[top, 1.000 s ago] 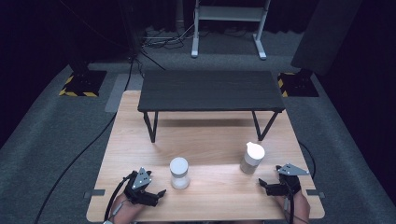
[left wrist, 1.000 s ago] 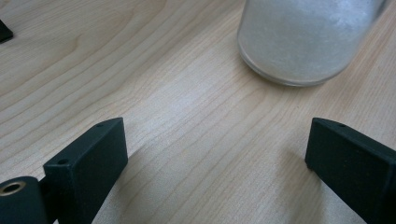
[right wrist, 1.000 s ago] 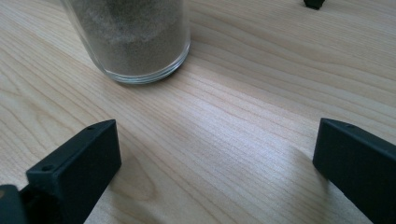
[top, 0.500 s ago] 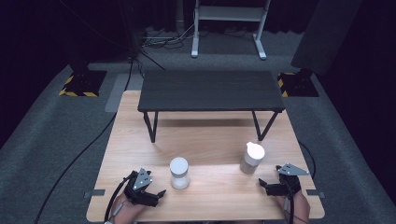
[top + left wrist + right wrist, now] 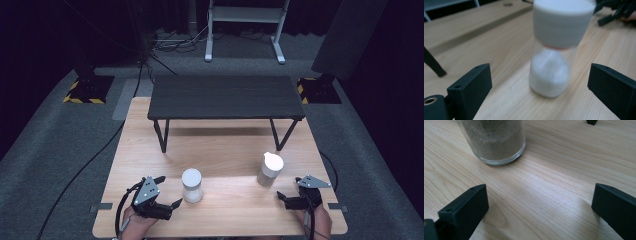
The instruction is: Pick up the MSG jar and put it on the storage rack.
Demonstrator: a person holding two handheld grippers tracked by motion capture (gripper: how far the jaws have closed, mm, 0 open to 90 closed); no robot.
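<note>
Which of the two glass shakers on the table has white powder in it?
The flat-capped clear glass shaker near the left claw holds white powder; the spouted-lid glass shaker holds grey-brown grains.

Open tool (image 5: 536,207) near glass jar (image 5: 492,141) of sand.

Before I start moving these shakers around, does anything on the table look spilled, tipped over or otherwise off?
Nothing stands out. The white-capped shaker and the spouted shaker both stand upright on the wooden table, apart from each other, with no spilled grains visible around them. The small black table sits squarely at the far end.
</note>
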